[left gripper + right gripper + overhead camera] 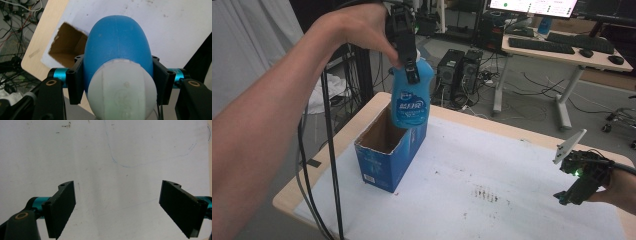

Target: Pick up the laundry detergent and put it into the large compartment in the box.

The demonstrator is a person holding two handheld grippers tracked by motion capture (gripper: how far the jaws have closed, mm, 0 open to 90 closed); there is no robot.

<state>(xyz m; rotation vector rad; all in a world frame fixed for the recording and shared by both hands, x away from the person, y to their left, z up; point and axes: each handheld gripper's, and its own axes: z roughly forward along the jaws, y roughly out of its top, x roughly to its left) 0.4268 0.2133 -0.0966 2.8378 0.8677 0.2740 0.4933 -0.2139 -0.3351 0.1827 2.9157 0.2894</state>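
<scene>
A blue plastic bottle (pixel 412 100) with a white cap hangs in the air above the far end of an open blue cardboard box (pixel 391 147). My left gripper (pixel 410 62) is shut on the bottle's upper part, pointing down. In the left gripper view both jaws press the sides of the bottle (pixel 117 42) just below its white cap, and the box's brown opening (pixel 66 45) lies below to the left. My right gripper (pixel 568 196) rests low at the table's right edge. In the right gripper view its jaws stand wide apart over the white sheet, with nothing between them.
A white sheet (pixel 492 180) with dark smudges covers the wooden table (pixel 362 112). Black cables (pixel 329 150) hang from the left gripper past the table's left side. Desks, computer towers and keyboards stand on the floor beyond the table.
</scene>
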